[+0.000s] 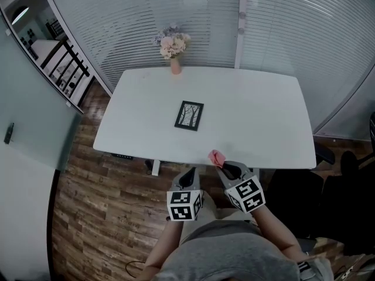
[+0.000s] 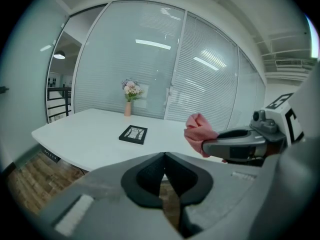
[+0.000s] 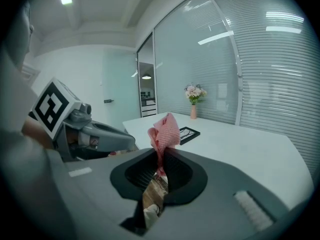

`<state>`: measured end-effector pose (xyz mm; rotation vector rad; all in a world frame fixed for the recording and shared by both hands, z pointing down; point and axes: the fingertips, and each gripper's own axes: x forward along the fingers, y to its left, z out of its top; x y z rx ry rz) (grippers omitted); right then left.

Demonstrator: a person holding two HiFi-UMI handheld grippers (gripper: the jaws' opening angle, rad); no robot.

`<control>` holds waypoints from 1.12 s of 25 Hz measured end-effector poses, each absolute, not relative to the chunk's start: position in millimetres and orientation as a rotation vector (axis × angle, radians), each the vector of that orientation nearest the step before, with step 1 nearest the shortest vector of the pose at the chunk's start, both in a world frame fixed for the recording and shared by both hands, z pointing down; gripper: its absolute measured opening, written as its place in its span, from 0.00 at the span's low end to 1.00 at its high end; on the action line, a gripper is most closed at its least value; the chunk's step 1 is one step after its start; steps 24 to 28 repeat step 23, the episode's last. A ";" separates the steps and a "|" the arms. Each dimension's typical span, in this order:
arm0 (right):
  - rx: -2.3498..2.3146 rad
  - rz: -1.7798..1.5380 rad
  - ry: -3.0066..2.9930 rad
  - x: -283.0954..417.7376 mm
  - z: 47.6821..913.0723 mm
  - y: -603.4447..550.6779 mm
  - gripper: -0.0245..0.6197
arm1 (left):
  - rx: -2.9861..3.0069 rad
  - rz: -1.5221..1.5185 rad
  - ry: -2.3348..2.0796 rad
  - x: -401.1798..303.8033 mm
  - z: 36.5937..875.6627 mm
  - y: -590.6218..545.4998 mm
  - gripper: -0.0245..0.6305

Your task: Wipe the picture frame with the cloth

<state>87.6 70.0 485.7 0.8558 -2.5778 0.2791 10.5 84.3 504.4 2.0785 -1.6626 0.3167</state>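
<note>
White table on a wood floor, with glass walls and shut blinds behind it. The frame lies flat near the middle of the table, a little left of centre, black-edged with a pale print facing up. A vase of flowers stands at the far edge, well apart from the frame.

A person stands at the near edge and holds both grippers side by side, low, just short of the tabletop. The left gripper points forward toward the table. In its own view the jaws are closed, the tips meeting with nothing between them, and the frame shows beyond them on the table.

The right gripper sits just beside the left one, its tip over the near edge of the table. Its jaws are clamped on the cloth, a pink bunched piece. The right gripper view shows the cloth pinched between the pads, with most of it sticking up and forward past the tips. The cloth is in the air, clear of the tabletop and well apart from the frame.
</note>
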 end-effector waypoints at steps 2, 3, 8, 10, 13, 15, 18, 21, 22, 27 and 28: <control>0.867 0.272 -2.583 87.5 482.1 70.2 0.10 | 2.081 0.314 -1.661 10.2 502.7 84.2 0.04; 0.870 0.272 -2.586 87.3 480.6 70.2 0.10 | 2.081 0.313 -1.661 10.0 502.3 83.8 0.04; 0.863 0.289 -2.595 83.5 481.4 66.9 0.10 | 2.077 0.310 -1.663 5.6 502.6 79.7 0.04; 0.860 0.305 -2.598 81.3 483.9 64.9 0.10 | 2.071 0.310 -1.664 3.3 504.2 78.2 0.04; 0.855 0.309 -2.604 79.6 487.8 60.4 0.10 | 2.067 0.310 -1.663 2.1 509.1 74.6 0.04; 0.855 0.312 -2.606 79.8 489.8 58.0 0.10 | 2.066 0.310 -1.660 2.4 511.7 73.1 0.04; 0.865 0.313 -2.604 81.7 485.8 58.5 0.10 | 2.070 0.309 -1.655 3.2 508.1 74.4 0.04; 0.866 0.313 -2.602 83.0 481.7 58.4 0.10 | 2.075 0.311 -1.652 4.0 504.6 74.6 0.04; 0.864 0.314 -2.602 82.9 481.0 58.3 0.10 | 2.076 0.312 -1.652 4.0 504.2 74.4 0.04; 0.862 0.314 -2.602 82.8 480.4 58.2 0.10 | 2.076 0.313 -1.652 3.8 503.9 74.2 0.04; 0.862 0.314 -2.602 82.8 480.4 58.2 0.10 | 2.076 0.313 -1.652 3.8 503.9 74.2 0.04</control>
